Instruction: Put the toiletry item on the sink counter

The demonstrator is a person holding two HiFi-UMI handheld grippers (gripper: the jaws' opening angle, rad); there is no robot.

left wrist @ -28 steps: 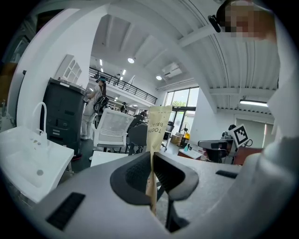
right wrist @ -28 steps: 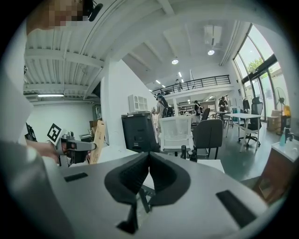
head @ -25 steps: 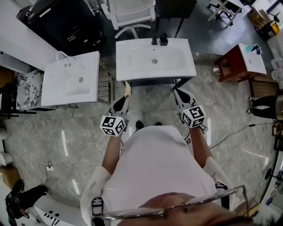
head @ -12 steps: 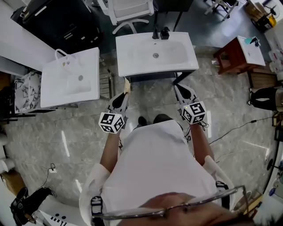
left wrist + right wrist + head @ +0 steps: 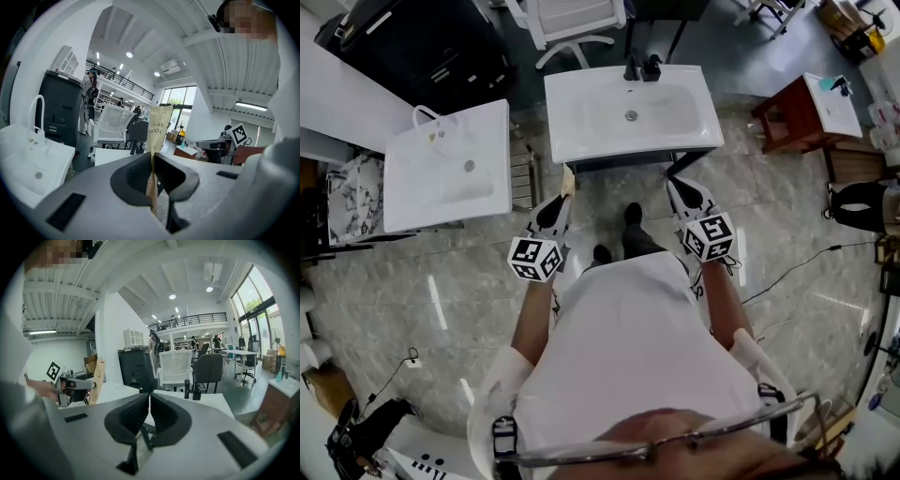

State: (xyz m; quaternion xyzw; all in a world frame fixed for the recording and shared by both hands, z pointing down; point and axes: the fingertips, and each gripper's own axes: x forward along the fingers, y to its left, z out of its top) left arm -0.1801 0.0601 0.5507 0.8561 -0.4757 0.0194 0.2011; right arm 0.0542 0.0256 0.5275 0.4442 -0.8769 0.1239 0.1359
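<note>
A flat brown cardboard toothbrush box [image 5: 568,182] stands upright in my left gripper [image 5: 565,199], which is shut on its lower end. In the left gripper view the box [image 5: 159,126] rises from between the left gripper [image 5: 152,161] pads. My right gripper [image 5: 678,187] is shut with nothing in it, and the right gripper view shows the right gripper [image 5: 149,401] pads touching. That view also catches the box [image 5: 97,380] at the left. The white sink counter [image 5: 567,141] lies just ahead of both grippers, which hover over the floor short of its front edge.
A black faucet [image 5: 631,67] and a black bottle [image 5: 651,66] stand at the back of the sink. A second white sink [image 5: 445,169] is at the left. A brown side table [image 5: 797,122] is at the right. Behind are a white chair [image 5: 572,23] and a black cabinet [image 5: 422,47].
The person has stepped forward, one foot now ahead toward the sink. Both grippers keep their hold and pose, a little nearer the counter's front edge.
</note>
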